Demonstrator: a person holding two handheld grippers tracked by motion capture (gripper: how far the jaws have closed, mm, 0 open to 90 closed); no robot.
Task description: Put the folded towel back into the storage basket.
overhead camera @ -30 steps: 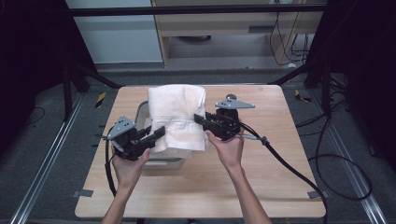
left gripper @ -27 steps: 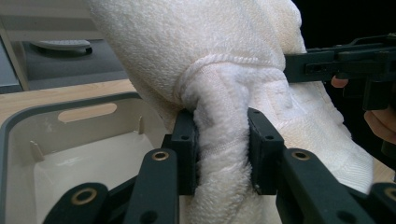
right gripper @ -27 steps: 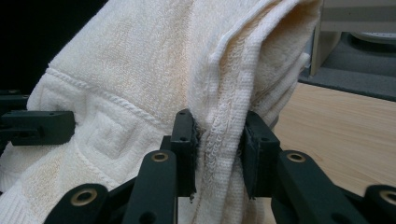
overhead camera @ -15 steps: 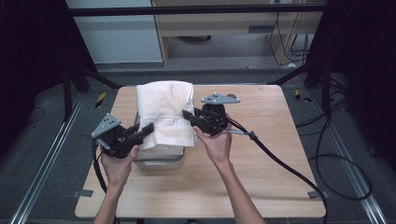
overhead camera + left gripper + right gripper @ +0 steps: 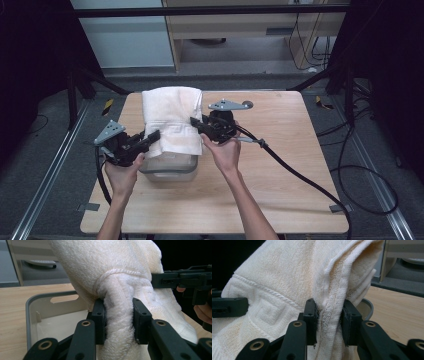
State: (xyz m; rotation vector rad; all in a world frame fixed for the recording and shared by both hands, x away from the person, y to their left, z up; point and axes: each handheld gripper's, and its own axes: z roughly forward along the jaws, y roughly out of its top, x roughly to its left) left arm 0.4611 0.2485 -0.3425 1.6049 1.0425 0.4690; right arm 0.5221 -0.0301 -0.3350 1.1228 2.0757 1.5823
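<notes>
A folded white towel (image 5: 170, 120) with a woven key-pattern band hangs between the two grippers, above a clear plastic bin (image 5: 170, 167) with a grey rim. My left gripper (image 5: 152, 136) is shut on the towel's left edge; in the left gripper view its pads (image 5: 99, 322) squeeze a thick roll of towel (image 5: 117, 315). On the towel's right edge my right gripper (image 5: 196, 122) is shut, and in the right gripper view its pads (image 5: 348, 322) pinch the folded hem (image 5: 329, 315). The towel's lower end drapes over the bin's opening.
The wooden table (image 5: 280, 165) has bare room to the right of the bin and along its front. A thick black cable (image 5: 300, 175) trails from the right gripper across the table to the right. Dark floor, metal rails and a cabinet lie beyond the far edge.
Both hands have carried the towel to the left across the table, together. It now hangs a little lower over the bin. Both grips are unchanged.
</notes>
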